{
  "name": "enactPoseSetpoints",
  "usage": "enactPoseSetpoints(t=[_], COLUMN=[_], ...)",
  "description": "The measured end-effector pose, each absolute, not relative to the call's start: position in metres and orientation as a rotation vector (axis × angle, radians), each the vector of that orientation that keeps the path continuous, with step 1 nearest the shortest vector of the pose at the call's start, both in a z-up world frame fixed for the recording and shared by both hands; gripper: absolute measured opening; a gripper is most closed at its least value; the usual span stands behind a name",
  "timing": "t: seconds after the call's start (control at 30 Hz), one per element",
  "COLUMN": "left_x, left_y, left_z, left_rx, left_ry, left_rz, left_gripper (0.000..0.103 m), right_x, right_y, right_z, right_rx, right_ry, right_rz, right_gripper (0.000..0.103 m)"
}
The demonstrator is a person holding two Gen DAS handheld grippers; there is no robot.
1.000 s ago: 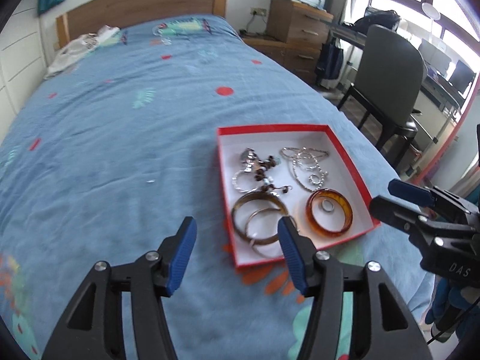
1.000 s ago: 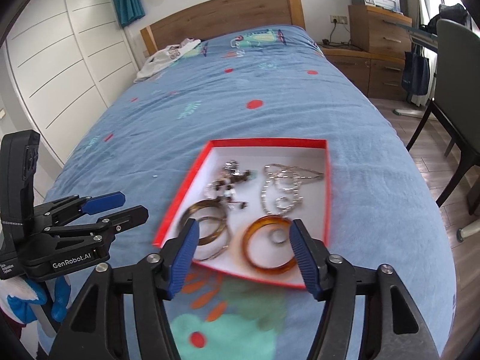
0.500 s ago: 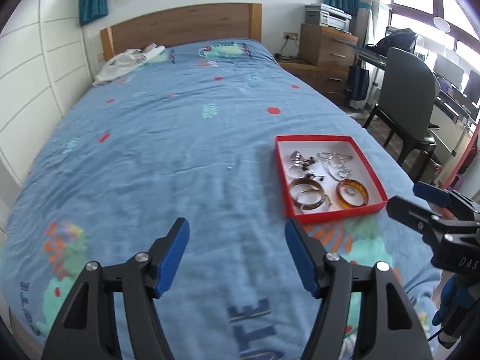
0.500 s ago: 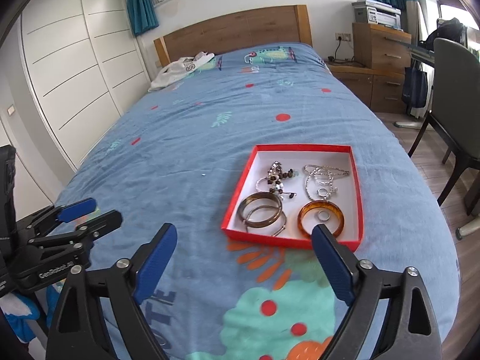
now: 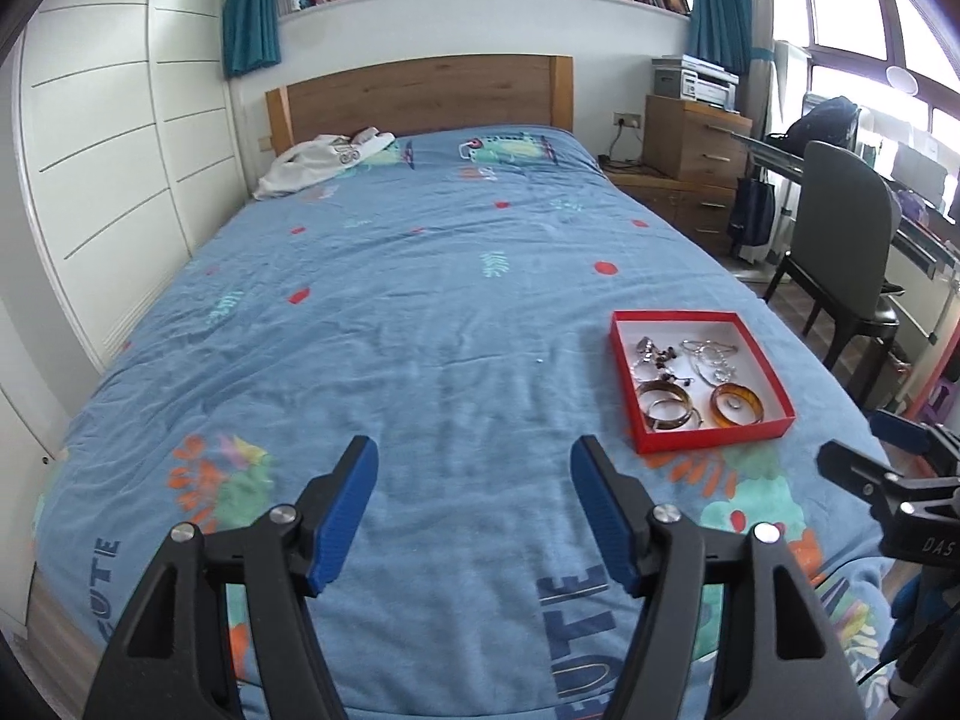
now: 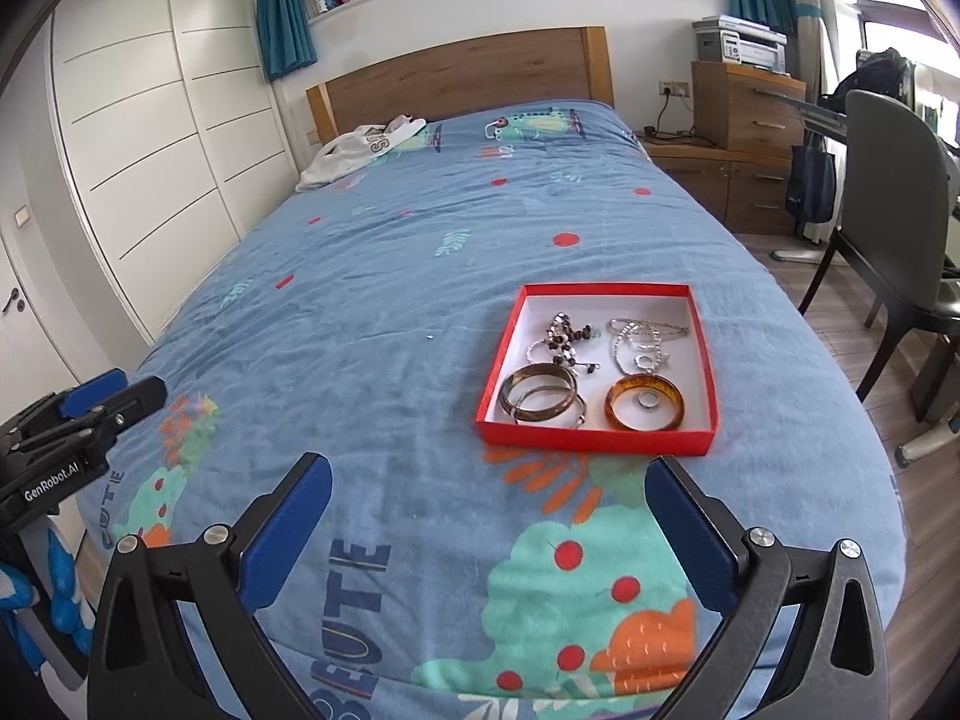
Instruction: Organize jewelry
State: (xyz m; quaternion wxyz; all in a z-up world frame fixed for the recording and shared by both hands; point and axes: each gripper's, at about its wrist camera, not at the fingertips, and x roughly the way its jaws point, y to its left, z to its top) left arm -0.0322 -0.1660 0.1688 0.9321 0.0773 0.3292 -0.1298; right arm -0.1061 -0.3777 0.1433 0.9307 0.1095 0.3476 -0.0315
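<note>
Left gripper [image 5: 474, 462]: blue pads spread apart, nothing between, hovering over blue bedspread [image 5: 390, 330] near foot of bed. Right gripper [image 6: 489, 480]: pads wide apart, nothing held. Red tray [image 6: 591, 441] rests on bedspread, at 1 o'clock from right gripper, 2 o'clock from left. Inside tray: amber bangle [image 6: 645, 417] encircling small ring [image 6: 647, 400]; brown bangles [image 6: 540, 399] at its 9 o'clock; silver chain [image 6: 645, 342] and beaded piece [image 6: 564, 339] at far side.

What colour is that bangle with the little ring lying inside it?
Translucent amber-orange with darker brown mottling: the bangle, clearest in the right wrist view.
</note>
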Motion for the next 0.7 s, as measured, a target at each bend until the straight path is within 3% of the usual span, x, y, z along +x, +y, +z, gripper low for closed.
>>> enactPoseSetpoints(t=[0.7], left_x=[-0.046], left_y=[-0.154], left_z=[0.144], left_rx=[0.146], left_ry=[0.71], left_rz=[-0.259], left_gripper=[0.065], right_x=[-0.133], right_y=[-0.383], right_z=[0.131], right_rx=[0.207], right_ry=[0.717], right_rz=[-0.102], right_gripper=[0.102])
